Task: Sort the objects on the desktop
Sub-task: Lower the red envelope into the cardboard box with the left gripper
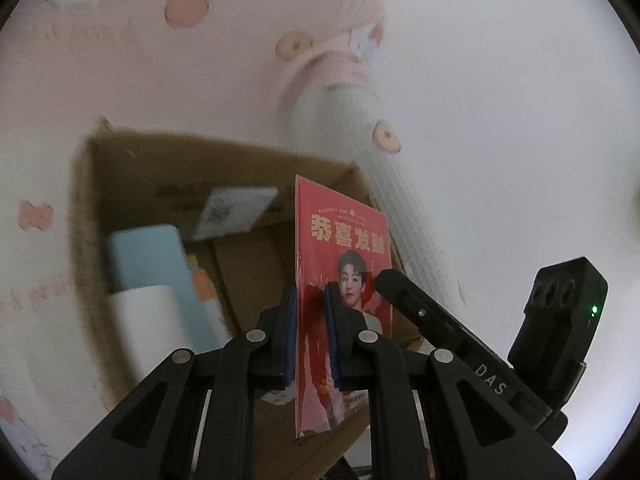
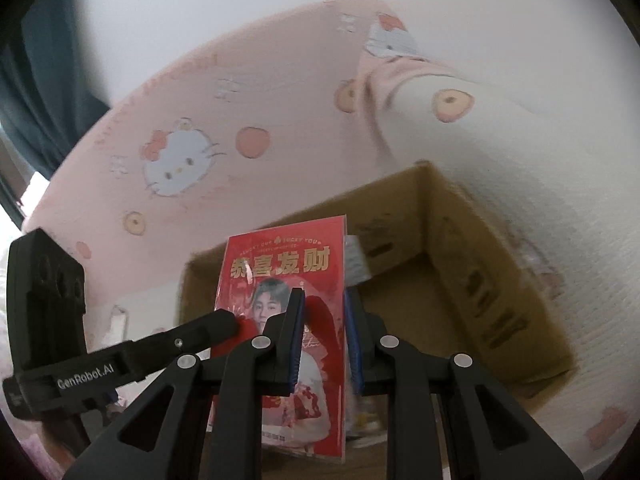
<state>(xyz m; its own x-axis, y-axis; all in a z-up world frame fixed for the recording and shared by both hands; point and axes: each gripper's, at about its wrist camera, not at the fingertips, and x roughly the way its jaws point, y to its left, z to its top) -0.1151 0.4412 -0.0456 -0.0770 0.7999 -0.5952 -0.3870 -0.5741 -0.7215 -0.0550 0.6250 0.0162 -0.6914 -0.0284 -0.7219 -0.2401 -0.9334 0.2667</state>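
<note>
Both grippers hold the same red card above the open cardboard box, which stands on a pink cartoon-printed cloth. In the left wrist view the left gripper is closed on the left edge of the card, and the finger of the right gripper touches the card from the right side. In the right wrist view the right gripper is closed on the right edge of the card, while the left gripper comes in from the left.

I count one card. It looks thin, light and a little stiff, perhaps in a glossy sleeve, so I think it may slip between the pads and may bend if the two hands pull apart. The best place to hold it seems to be the long edges, as now, with only a light pinch.

Inside the box, toward its left wall, I can see one light blue flat object, one white roll in front of it, and one pale printed packet lying near the far wall. A small orange and yellow thing beside the blue one is too blurred to name. The card hangs over the near right part of the box, not yet touching the bottom, so I judge it is on its way into the box.
</note>
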